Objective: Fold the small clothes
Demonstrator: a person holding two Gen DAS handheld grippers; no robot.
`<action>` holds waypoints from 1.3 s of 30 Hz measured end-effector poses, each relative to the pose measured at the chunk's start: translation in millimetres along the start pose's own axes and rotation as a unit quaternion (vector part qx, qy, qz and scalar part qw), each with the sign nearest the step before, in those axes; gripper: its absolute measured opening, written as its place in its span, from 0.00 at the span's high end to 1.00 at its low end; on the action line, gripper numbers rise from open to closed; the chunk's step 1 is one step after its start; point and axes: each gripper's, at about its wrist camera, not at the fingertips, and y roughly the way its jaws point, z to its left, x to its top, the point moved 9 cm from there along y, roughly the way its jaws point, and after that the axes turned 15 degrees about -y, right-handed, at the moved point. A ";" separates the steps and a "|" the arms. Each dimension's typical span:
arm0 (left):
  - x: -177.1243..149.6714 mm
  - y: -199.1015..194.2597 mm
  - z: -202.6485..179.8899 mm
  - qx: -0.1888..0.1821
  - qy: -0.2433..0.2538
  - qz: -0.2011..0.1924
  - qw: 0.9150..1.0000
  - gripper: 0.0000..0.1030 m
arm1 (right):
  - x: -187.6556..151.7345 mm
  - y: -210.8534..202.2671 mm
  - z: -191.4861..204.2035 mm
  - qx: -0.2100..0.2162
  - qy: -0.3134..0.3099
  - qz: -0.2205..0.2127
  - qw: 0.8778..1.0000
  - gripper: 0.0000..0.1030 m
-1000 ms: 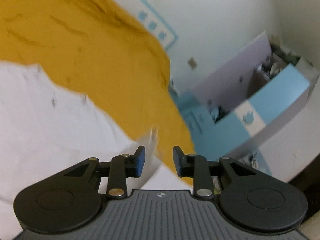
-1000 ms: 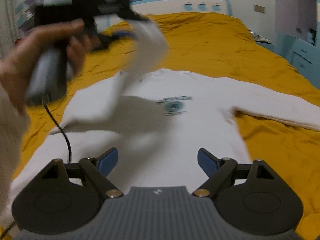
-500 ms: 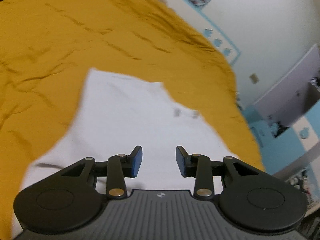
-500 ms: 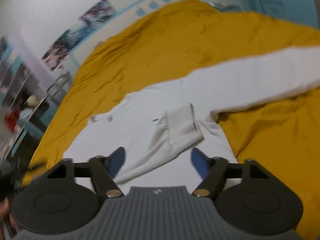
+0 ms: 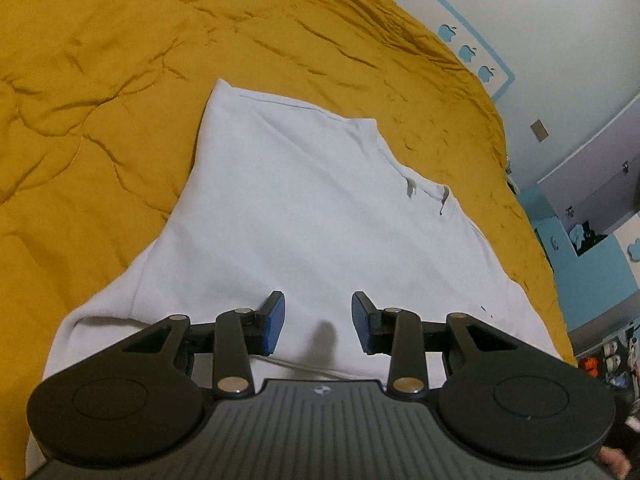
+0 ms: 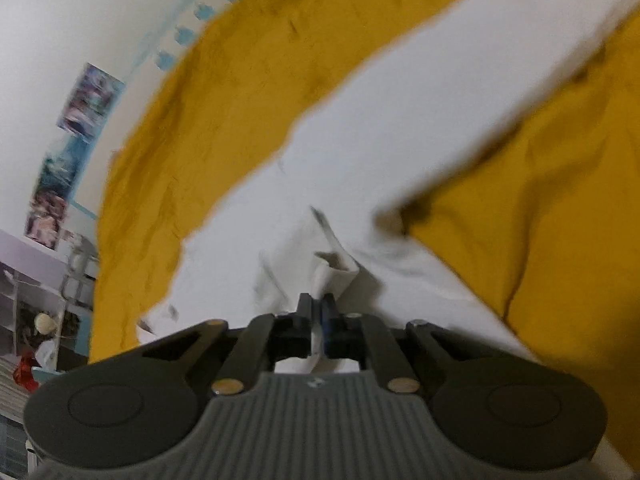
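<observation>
White long-sleeved shirt (image 5: 304, 216) spread flat on the yellow bedspread (image 5: 100, 92). Right gripper (image 6: 317, 312) fingers clenched on the folded-in sleeve cuff (image 6: 334, 272); left gripper (image 5: 318, 322) fingers released above the cloth. Fabric probably light and limp: grasp at cuffs and hems.

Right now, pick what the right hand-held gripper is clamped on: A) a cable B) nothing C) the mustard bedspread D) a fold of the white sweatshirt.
D: the right hand-held gripper has its jaws shut on a fold of the white sweatshirt.
</observation>
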 end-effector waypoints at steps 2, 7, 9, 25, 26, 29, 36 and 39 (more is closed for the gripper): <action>-2.3 4.8 2.6 0.011 0.008 0.005 1.000 0.60 | 0.3 -5.2 -2.2 -0.012 -0.008 -0.002 1.000 1.00; -7.9 12.2 5.1 0.028 0.022 0.012 0.999 0.60 | -22.0 14.8 -22.7 -0.056 -0.022 0.040 0.997 1.00; -7.7 7.1 -0.9 0.021 0.026 0.014 0.999 0.60 | -23.2 13.9 -23.6 -0.049 -0.013 0.038 0.998 1.00; -44.8 29.2 -35.8 0.008 0.077 0.055 0.996 0.54 | -17.6 22.8 25.6 -0.027 -0.154 0.039 0.987 0.69; -44.8 29.4 -34.8 0.008 0.075 0.055 0.996 0.54 | -20.1 26.6 17.7 -0.038 -0.151 0.044 0.987 0.70; -44.9 23.8 -41.9 0.001 0.071 0.052 0.996 0.54 | -20.3 20.5 0.7 -0.021 -0.124 0.053 0.991 0.71; -87.3 8.3 -122.6 -0.092 0.132 0.071 0.984 0.52 | 49.2 -81.0 -73.9 -0.021 -0.047 -0.070 0.996 0.54; -121.0 6.4 -165.2 -0.164 0.140 0.092 0.972 0.51 | 80.1 -125.6 -137.4 -0.100 -0.015 -0.127 0.987 0.54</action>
